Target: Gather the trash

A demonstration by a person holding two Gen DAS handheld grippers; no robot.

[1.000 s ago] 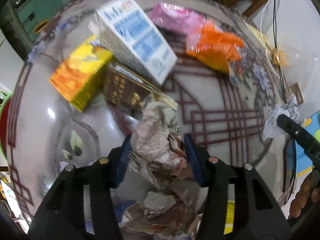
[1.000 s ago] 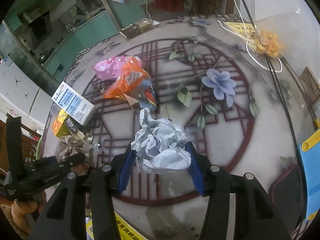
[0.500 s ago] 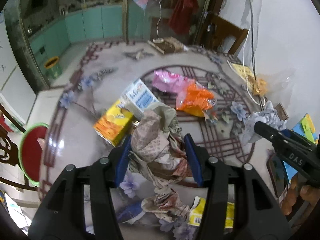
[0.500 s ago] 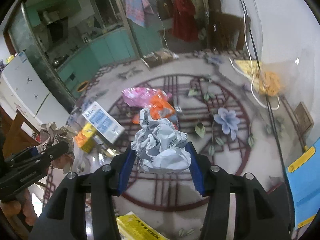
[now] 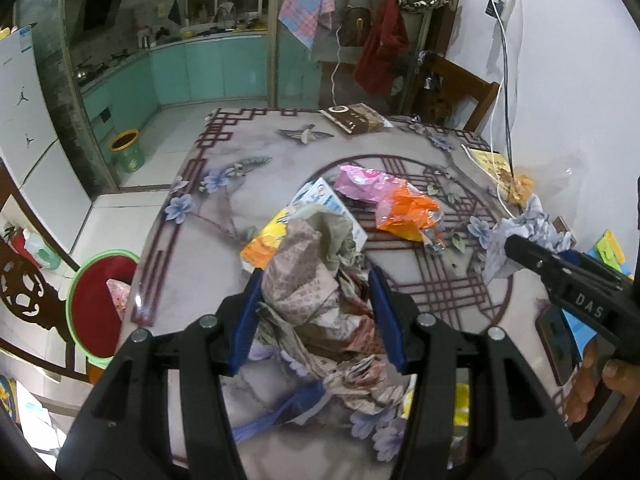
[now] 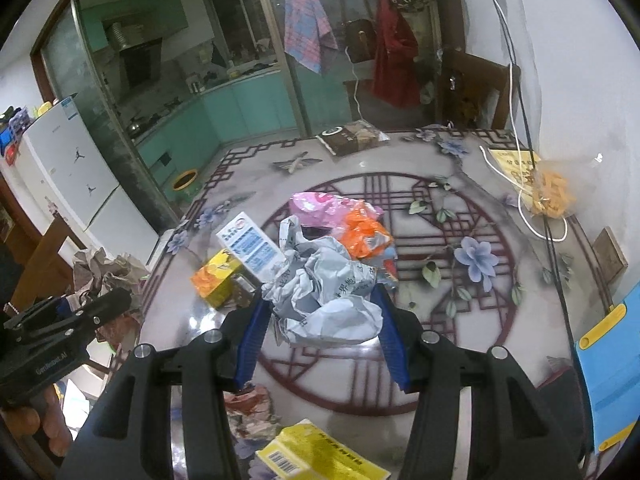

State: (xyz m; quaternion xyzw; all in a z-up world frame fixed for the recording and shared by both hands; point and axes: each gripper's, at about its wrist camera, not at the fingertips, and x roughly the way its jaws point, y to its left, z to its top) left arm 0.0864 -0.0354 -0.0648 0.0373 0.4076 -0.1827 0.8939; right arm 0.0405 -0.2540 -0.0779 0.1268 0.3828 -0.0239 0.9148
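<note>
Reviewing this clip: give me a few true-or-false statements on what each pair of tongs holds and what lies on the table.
1. The left tongs grip a brownish paper wad. True.
2. The right tongs are empty. False: they grip a white paper ball.
3. A blue-and-white box lies on the table. True.
4. The red bin stands on the table. False: it stands on the floor beside it.

Wrappers [image 6: 344, 220] behind carton [image 6: 250, 246] on table [image 6: 460, 320]; bin [image 5: 96, 304] perhaps left, below.
</note>
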